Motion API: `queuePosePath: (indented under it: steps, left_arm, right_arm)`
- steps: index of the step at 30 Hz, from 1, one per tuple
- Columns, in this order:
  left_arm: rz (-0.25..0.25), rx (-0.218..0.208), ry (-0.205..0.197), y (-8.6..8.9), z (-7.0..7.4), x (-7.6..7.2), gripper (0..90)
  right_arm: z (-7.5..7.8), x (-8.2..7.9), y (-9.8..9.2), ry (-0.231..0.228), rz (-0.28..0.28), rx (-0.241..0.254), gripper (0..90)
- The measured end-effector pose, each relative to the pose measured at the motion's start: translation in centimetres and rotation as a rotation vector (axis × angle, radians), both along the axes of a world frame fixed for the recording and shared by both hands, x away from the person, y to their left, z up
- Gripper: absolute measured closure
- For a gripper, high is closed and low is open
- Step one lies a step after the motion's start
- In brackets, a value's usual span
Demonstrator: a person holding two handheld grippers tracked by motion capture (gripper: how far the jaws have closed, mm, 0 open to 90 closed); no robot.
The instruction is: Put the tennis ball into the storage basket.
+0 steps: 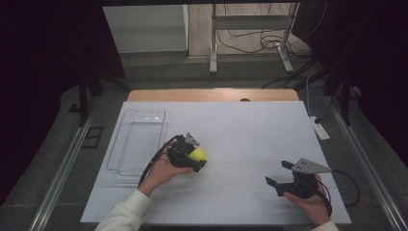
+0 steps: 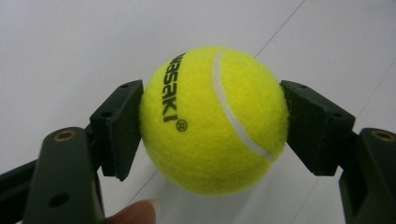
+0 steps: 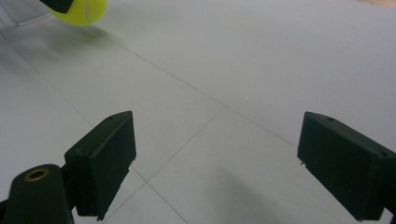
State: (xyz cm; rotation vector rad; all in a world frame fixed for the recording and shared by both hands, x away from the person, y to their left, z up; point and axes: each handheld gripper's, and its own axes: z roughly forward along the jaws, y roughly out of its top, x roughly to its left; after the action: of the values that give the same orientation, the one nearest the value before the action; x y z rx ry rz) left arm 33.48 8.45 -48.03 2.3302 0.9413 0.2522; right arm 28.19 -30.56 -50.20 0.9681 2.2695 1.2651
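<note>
- Grippers: I count two, one in each hand, both over the white sheet [image 1: 231, 139] that covers the table.
- Left gripper [image 1: 192, 155]: sits at about 9 o'clock from the sheet's middle, and I see its two black jaws pinching the ball from either side.
- In the left gripper view, both pads press into the felt of the ball, one at 9 o'clock and one at 3 o'clock; a fingertip [image 2: 135, 215] shows at the bottom edge, at about 6 o'clock.
- Ball count: one tennis ball [image 2: 212, 119], yellow, with a white seam and dark printed lettering on its face.
- From the right gripper view I see that same ball far off at about 11 o'clock, with the sheet beneath it.
- Right gripper [image 1: 279, 179]: sits at about 4 o'clock from the sheet's middle, well apart from the ball, with its two jaws spread wide and bare sheet between them.
- Tray count: one clear plastic tray [image 1: 126, 144], lying at about 9 o'clock on the sheet, just beside the left hand [image 1: 161, 169].
- Grey plate [image 1: 310, 166]: I count one three-cornered piece on top of the right gripper.
</note>
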Motion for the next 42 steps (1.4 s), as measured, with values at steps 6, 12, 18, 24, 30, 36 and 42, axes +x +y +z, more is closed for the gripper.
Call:
queuePosePath:
  steps: [6, 12, 18, 24, 30, 36, 42]
  left_arm:
    - [-0.001, -0.017, -0.018, 0.4, 0.4, -0.2, 26.9]
    - [-0.001, -0.035, -0.033, 0.7, 0.9, -0.3, 26.9]
    - [0.004, -0.058, -0.052, 1.2, 1.6, -0.6, 26.9]
    - [0.007, -0.08, -0.073, 1.6, 2.3, -0.9, 26.9]
    - [0.011, -0.116, -0.124, 2.1, 2.9, -1.3, 26.9]
    - [0.02, -0.141, -0.162, 2.5, 3.5, -1.5, 26.9]
    - [0.03, -0.163, -0.188, 2.8, 3.8, -1.6, 26.9]
  right_arm:
    - [0.0, 0.0, 0.0, 0.0, 0.0, 0.002, 12.1]
    - [0.0, 0.0, 0.0, 0.0, 0.002, -0.002, 12.1]
    - [0.0, 0.0, 0.0, -0.001, 0.001, 0.001, 12.1]
    - [0.0, 0.0, 0.0, -0.001, 0.0, 0.001, 12.1]
    - [0.1, 0.0, -0.1, -0.004, -0.002, 0.004, 12.2]
    - [0.1, 0.0, -0.1, -0.005, -0.001, 0.002, 12.2]
    - [0.1, 0.0, -0.1, -0.005, -0.001, 0.001, 12.2]
